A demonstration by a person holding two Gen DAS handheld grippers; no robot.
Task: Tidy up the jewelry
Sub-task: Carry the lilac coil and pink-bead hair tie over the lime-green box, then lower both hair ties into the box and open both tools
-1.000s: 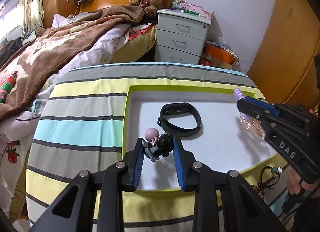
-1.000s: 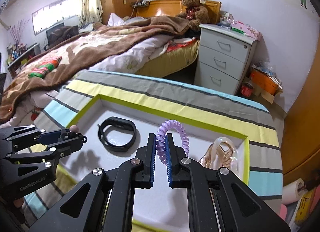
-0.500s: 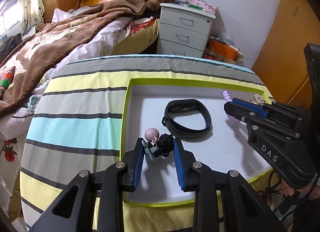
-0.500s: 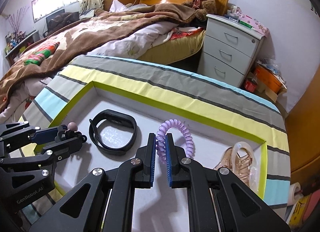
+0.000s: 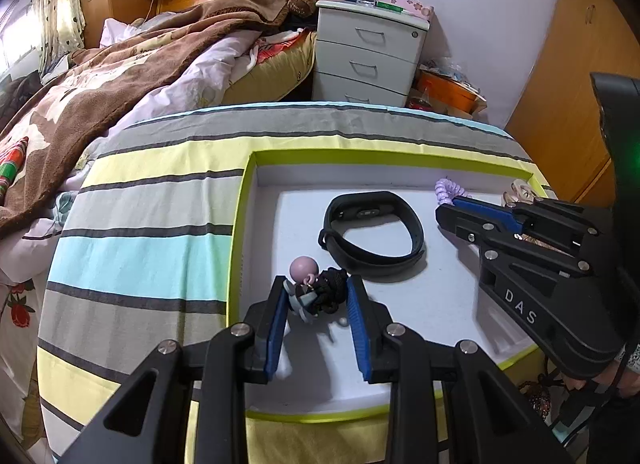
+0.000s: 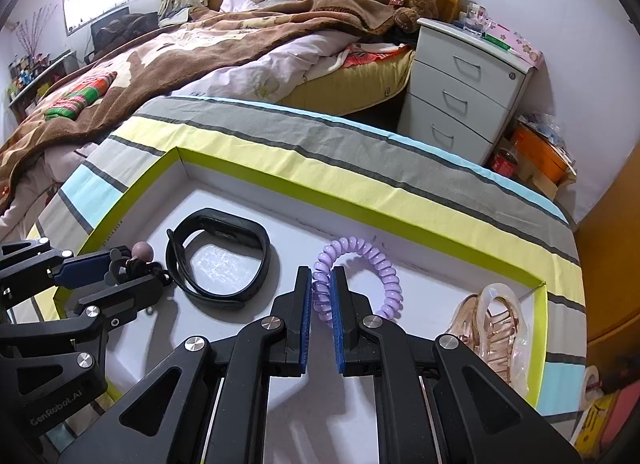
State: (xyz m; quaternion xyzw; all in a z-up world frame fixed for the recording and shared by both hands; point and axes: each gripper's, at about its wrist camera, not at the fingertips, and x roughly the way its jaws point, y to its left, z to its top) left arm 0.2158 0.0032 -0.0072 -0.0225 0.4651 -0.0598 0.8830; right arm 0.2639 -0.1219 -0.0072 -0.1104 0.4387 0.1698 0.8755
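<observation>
A white tray with a lime-green rim (image 5: 241, 220) (image 6: 360, 206) lies on the striped cloth. My left gripper (image 5: 316, 296) is shut on a black cord charm with a pink bead (image 5: 316, 288), low over the tray's near left part; it also shows in the right wrist view (image 6: 138, 264). My right gripper (image 6: 321, 292) is shut on a purple spiral hair tie (image 6: 376, 260), which hangs just over the tray floor; the tie also shows in the left wrist view (image 5: 446, 189). A black wristband (image 5: 372, 232) (image 6: 220, 256) lies between them. A clear pink hair claw (image 6: 496, 324) lies at the tray's right end.
The tray sits on a table with a striped cloth (image 5: 140, 232). A bed with a brown blanket (image 6: 180, 48) is behind, a grey drawer unit (image 5: 364, 56) at the back right. More trinkets lie by the table's right front edge (image 5: 536, 396).
Both grippers have moved lower and closer to the tray floor, still holding their items. The right gripper with the hair tie has moved left, toward the wristband.
</observation>
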